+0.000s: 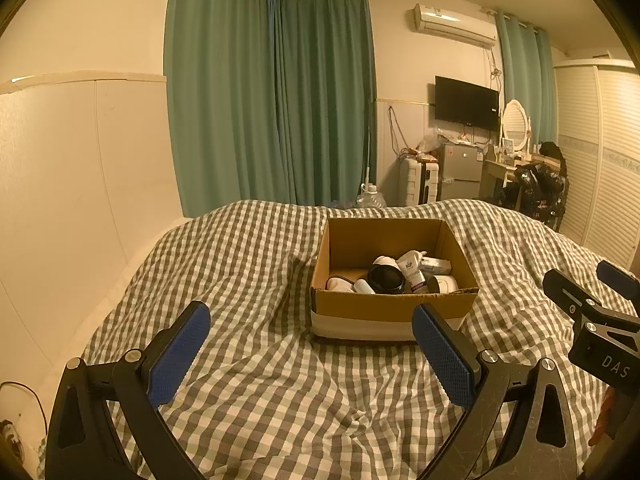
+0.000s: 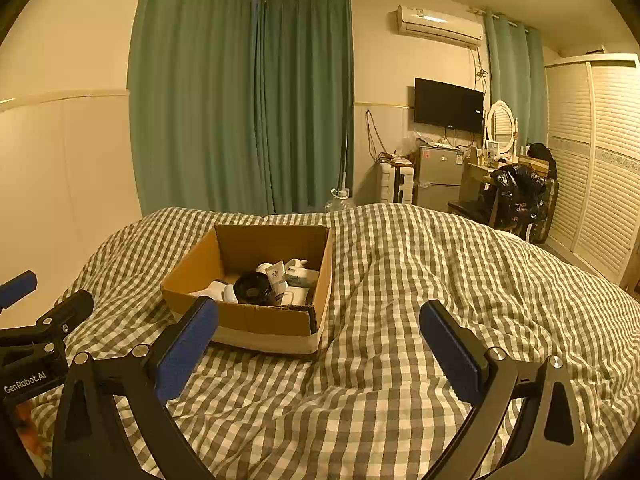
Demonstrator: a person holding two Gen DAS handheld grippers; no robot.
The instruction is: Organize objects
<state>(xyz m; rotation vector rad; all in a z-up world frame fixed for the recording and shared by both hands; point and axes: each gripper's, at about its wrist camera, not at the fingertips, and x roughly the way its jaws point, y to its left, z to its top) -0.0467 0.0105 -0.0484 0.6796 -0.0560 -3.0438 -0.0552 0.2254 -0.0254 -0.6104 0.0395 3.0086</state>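
Left wrist view: left gripper (image 1: 312,352) spread wide, empty, low centre over the bed (image 1: 248,360). Box (image 1: 394,308) sits mid-frame, right of centre, w/ a black jar (image 1: 386,278), a tube (image 1: 412,270) & white bottles inside. Right gripper (image 1: 592,284) at right edge, also apart.

Right wrist view: right gripper (image 2: 320,348) wide apart, empty. Box (image 2: 256,316) centre-left on bed (image 2: 440,272); jar (image 2: 254,288) inside. Left gripper (image 2: 44,296) at left edge.

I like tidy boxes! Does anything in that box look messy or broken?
Yes. In the cardboard box, the bottles and tubes lie jumbled around a black jar, not upright. The box's near rim looks ragged. Nothing seems spilled.
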